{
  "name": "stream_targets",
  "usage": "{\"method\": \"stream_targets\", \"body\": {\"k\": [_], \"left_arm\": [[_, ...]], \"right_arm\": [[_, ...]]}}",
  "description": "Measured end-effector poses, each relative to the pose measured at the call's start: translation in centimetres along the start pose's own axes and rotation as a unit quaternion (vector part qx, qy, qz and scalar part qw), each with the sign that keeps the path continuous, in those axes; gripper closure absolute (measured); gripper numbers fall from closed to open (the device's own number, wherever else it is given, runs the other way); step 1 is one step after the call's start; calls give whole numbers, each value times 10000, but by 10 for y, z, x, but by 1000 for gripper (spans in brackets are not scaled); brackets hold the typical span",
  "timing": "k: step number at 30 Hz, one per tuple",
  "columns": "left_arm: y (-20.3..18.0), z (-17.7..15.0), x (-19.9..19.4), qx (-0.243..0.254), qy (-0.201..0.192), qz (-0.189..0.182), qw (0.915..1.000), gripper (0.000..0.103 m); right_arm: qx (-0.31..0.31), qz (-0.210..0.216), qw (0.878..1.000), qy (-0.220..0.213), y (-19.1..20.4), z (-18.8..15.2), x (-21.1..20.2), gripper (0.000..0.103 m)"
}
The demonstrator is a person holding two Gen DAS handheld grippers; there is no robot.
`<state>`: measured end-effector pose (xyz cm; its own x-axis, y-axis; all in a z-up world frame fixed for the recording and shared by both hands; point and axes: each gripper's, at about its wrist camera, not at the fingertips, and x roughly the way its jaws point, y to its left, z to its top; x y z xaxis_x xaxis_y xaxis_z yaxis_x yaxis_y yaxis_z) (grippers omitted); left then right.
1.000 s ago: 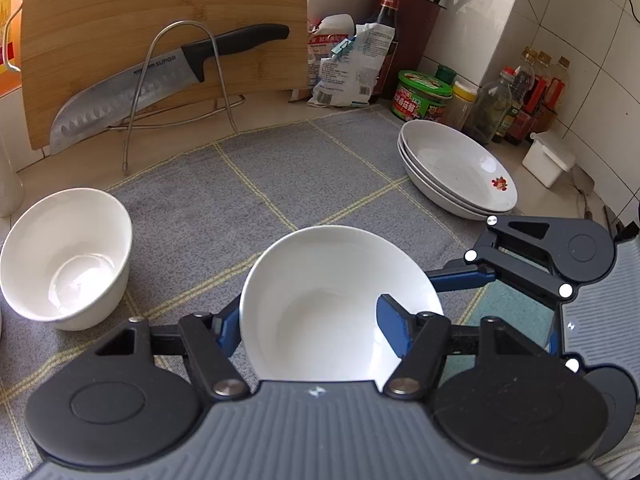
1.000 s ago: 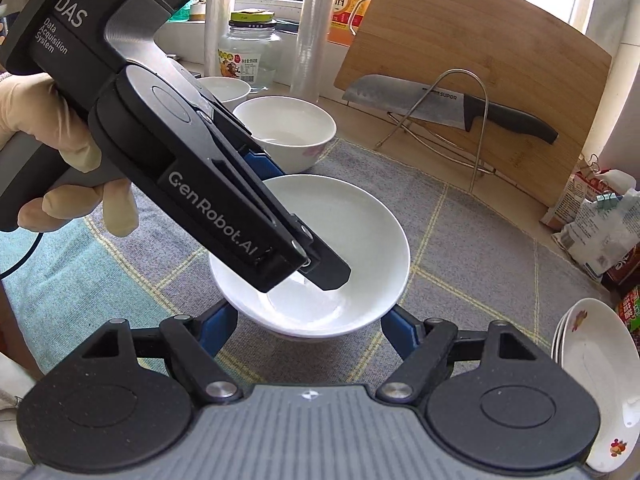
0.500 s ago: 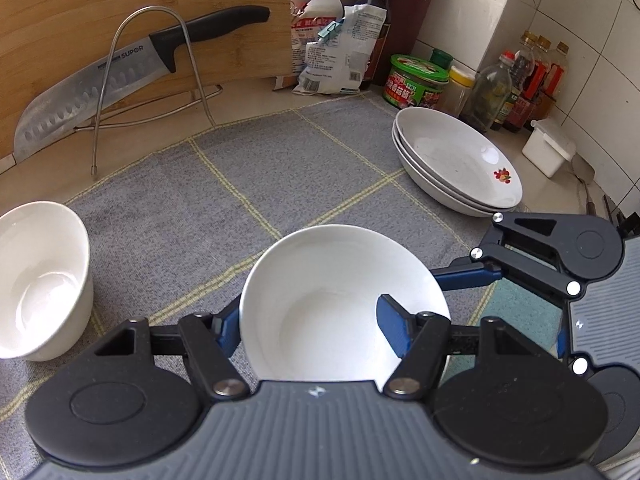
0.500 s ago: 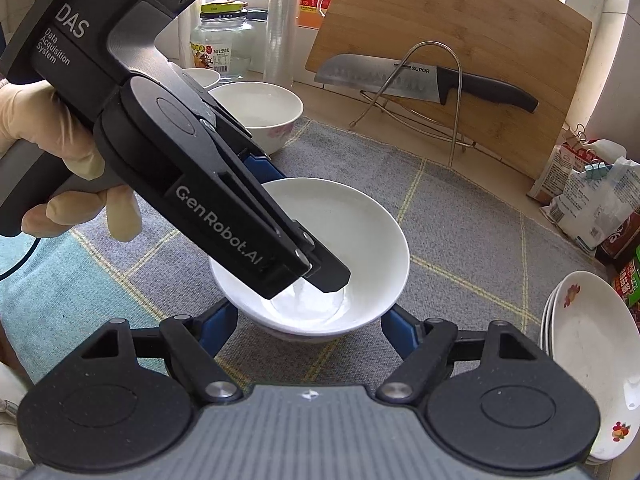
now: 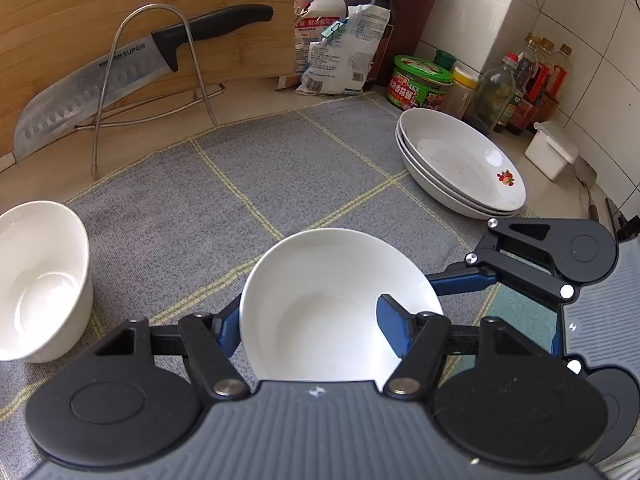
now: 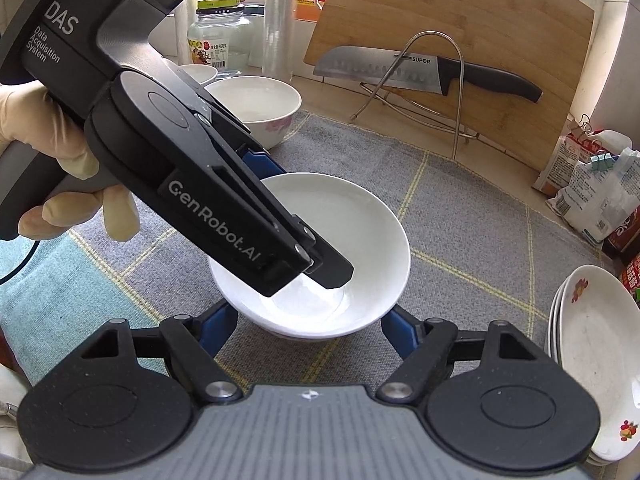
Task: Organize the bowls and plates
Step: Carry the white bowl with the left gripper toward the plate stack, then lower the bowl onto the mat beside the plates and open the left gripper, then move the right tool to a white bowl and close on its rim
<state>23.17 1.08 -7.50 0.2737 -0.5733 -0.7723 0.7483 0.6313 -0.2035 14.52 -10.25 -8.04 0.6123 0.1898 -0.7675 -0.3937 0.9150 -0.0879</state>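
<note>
A plain white bowl (image 5: 328, 320) (image 6: 360, 232) sits low over the grey checked mat (image 5: 280, 168). My left gripper (image 5: 310, 320) (image 6: 296, 220) is shut on its wall, one finger inside the bowl and one outside the rim. My right gripper (image 6: 306, 328) is shut on the bowl's lower sides from the near edge; one of its blue fingers (image 5: 460, 282) touches the bowl's right side. I cannot tell whether the bowl rests on the mat. A deeper white bowl (image 5: 40, 288) (image 6: 256, 108) stands to the left. Stacked shallow plates (image 5: 460, 168) (image 6: 592, 360) lie to the right.
A knife (image 5: 100, 88) (image 6: 400, 70) leans in a wire stand against a wooden cutting board (image 6: 460, 20) at the back. Bags, jars and sauce bottles (image 5: 520, 80) crowd the back right corner. A small bowl (image 6: 200, 74) and a glass jar (image 6: 218, 36) stand by the window.
Both grippers and the bowl between them have drifted slightly right over the mat; the deeper bowl slid toward the left edge of the left wrist view. Both grips look unchanged.
</note>
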Motion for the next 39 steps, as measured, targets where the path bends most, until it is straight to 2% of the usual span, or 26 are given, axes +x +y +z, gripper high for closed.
{"method": "stream_targets", "body": {"k": [3, 6, 8, 9, 16, 22, 32, 39], "left_arm": [[3, -1, 2, -50, 12, 11, 10000, 36], [4, -2, 2, -83, -23, 0, 10000, 29], [2, -2, -1, -37, -105, 55, 9999, 16], [0, -2, -2, 0, -156, 104, 9998, 14], [-1, -4, -15, 43, -383, 254, 9989, 11], [-1, -12, -38, -44, -769, 501, 9958, 9], [15, -39, -75, -274, -1288, 1375, 9817, 7], [38, -63, -91, -423, -1323, 1950, 9709, 7]], "right_arm": [[24, 19, 10000, -10, -1, 0, 1, 21], [17, 25, 10000, -10, 0, 1, 2, 19], [22, 91, 9999, -62, 0, 1, 2, 5], [14, 95, 9999, -138, 1, 0, 0, 0], [-31, 61, 9999, -157, 3, 1, -5, 0], [-6, 78, 9997, -231, 3, 4, -17, 0], [119, 95, 9988, -475, 1, 21, -32, 0], [292, 58, 9983, -493, 4, 44, -25, 0]]}}
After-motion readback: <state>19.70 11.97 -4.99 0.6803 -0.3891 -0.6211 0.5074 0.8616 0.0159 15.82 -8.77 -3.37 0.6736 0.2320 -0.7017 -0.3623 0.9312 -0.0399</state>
